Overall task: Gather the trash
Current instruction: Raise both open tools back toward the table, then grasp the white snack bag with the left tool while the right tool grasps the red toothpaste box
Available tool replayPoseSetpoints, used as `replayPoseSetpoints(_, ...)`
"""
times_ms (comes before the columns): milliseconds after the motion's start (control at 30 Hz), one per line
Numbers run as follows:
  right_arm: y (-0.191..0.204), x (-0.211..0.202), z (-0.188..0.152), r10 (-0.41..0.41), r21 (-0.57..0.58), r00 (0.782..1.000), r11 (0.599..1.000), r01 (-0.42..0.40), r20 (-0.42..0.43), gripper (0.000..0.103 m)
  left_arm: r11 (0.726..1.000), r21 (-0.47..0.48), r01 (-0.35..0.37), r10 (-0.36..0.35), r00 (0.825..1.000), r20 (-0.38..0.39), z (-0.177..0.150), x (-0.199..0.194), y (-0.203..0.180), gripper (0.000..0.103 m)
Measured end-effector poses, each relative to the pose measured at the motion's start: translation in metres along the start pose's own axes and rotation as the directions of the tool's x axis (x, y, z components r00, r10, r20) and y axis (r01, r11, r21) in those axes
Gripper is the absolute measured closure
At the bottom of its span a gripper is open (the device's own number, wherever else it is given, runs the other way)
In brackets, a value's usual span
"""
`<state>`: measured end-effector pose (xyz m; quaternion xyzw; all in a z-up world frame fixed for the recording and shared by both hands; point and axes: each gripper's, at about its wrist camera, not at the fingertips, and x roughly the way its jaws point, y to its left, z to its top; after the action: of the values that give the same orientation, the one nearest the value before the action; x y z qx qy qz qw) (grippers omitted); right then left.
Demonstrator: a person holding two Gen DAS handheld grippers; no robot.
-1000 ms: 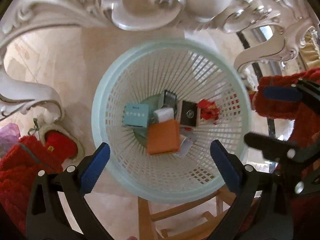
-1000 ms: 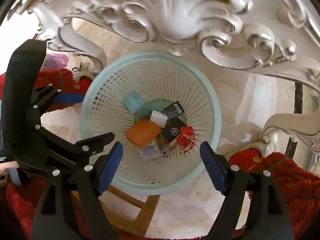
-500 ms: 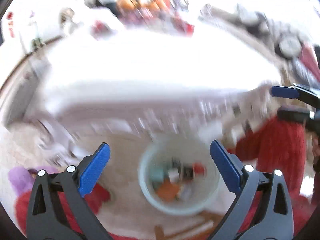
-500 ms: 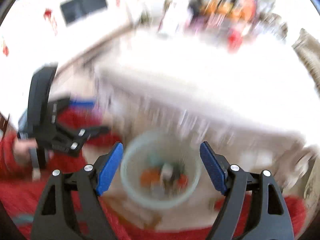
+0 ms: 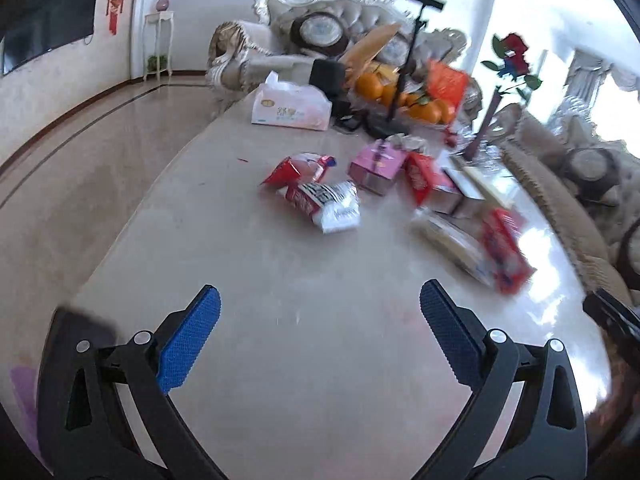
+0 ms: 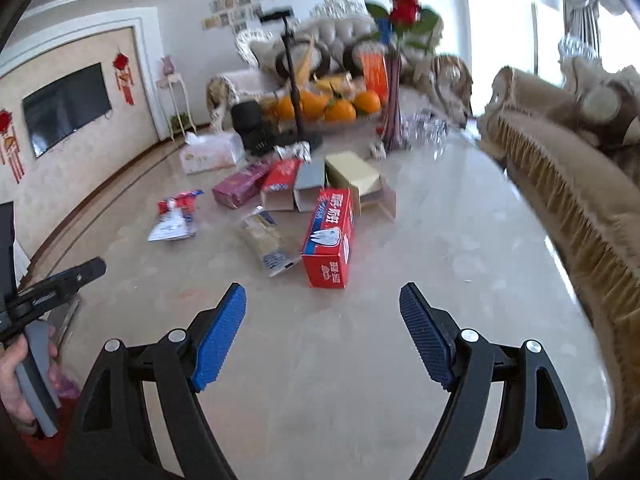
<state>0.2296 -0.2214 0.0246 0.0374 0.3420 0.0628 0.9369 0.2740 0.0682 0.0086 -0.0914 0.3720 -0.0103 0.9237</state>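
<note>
Trash lies on the marble table (image 5: 312, 320). In the left wrist view I see a red and white snack wrapper (image 5: 324, 198), a pink box (image 5: 376, 166) and a red toothpaste box (image 5: 506, 250). In the right wrist view the red toothpaste box (image 6: 330, 236) lies nearest, with a flat cracker packet (image 6: 266, 238), small cartons (image 6: 310, 184) and the wrapper (image 6: 176, 220) beyond. My left gripper (image 5: 320, 308) is open and empty above the near table. My right gripper (image 6: 322, 304) is open and empty, just short of the toothpaste box.
A tissue pack (image 5: 292, 108), oranges (image 5: 404, 98), a black stand (image 6: 294, 92) and a vase with a rose (image 6: 394, 80) stand at the far end. A sofa (image 6: 568, 168) runs along the right edge. The left gripper's body (image 6: 52, 284) shows at the right view's left.
Both grippers have swung up from looking down into the waste basket below the table to facing across the tabletop. Both stay open and empty.
</note>
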Motion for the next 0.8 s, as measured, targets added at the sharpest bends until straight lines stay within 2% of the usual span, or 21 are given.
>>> replayPoseSetpoints(133,-0.002,0.029,0.011,-0.013,-0.002,0.999,1.0,0.013,-0.039,0.028,0.998,-0.057,0.022,-0.025,0.998,-0.056,0.022,0.043,0.002,0.006)
replayPoseSetpoints(233,-0.003,0.045,0.021,-0.012,-0.014,0.997,1.0,0.011,-0.078,0.028,0.997,-0.081,-0.002,-0.005,0.997,-0.083,0.038,0.071,0.005,0.006)
replayPoseSetpoints(500,-0.004,0.073,0.041,-0.029,-0.027,0.995,0.999,0.027,-0.093,0.028,0.998,-0.059,-0.016,0.009,0.993,-0.118,0.057,0.106,-0.007,0.006)
replayPoseSetpoints(633,-0.007,0.086,0.041,-0.054,-0.031,0.991,0.998,0.05,-0.12,0.028,0.999,-0.026,-0.035,0.032,0.993,-0.11,0.06,0.113,-0.012,0.006)
replayPoseSetpoints(800,-0.008,0.098,0.039,-0.062,-0.039,0.987,0.998,0.057,-0.151,0.028,0.998,-0.048,-0.037,0.031,0.992,-0.124,0.062,0.12,-0.006,0.006)
